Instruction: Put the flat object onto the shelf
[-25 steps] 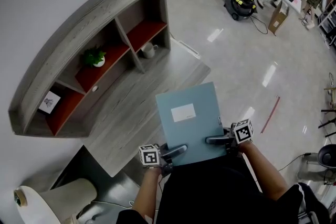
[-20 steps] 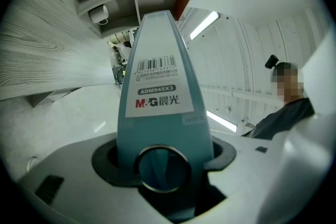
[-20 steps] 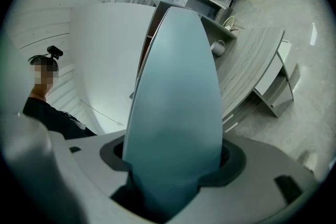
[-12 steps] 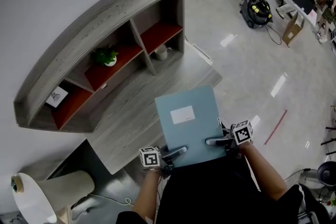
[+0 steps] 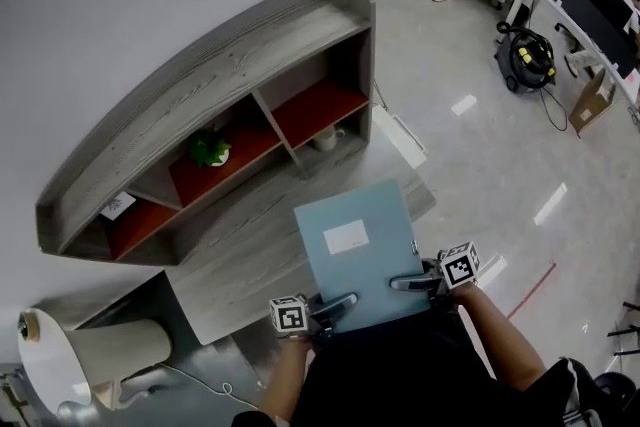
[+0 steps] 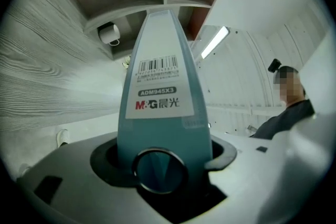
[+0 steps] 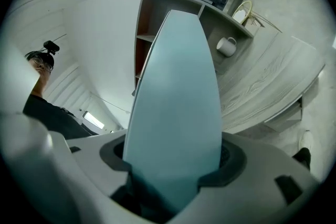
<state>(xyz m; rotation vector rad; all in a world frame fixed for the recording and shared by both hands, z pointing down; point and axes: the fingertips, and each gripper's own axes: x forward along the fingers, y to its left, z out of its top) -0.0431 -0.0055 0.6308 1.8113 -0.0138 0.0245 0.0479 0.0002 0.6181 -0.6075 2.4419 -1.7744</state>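
A flat light-blue file box [image 5: 356, 249] with a white label is held level in front of the person, over the near edge of the grey wooden desk [image 5: 250, 245]. My left gripper [image 5: 335, 301] is shut on its near left corner, where the spine with a barcode label [image 6: 157, 86] and a metal finger ring fills the left gripper view. My right gripper [image 5: 410, 284] is shut on the near right corner, and the box's plain edge [image 7: 176, 113] fills the right gripper view. The grey shelf [image 5: 215, 85] with red-backed compartments stands on the desk against the wall.
On the shelf stand a small potted plant [image 5: 209, 151], a white mug [image 5: 325, 140] and a small card [image 5: 117, 206]. A white lamp shade [image 5: 75, 362] is at the lower left. Far right on the floor stand a vacuum cleaner [image 5: 527, 57] and a cardboard box [image 5: 590, 100].
The head view has shifted, so the shelf and desk now lie lower and more central. Both grippers still hold the file box in the same way.
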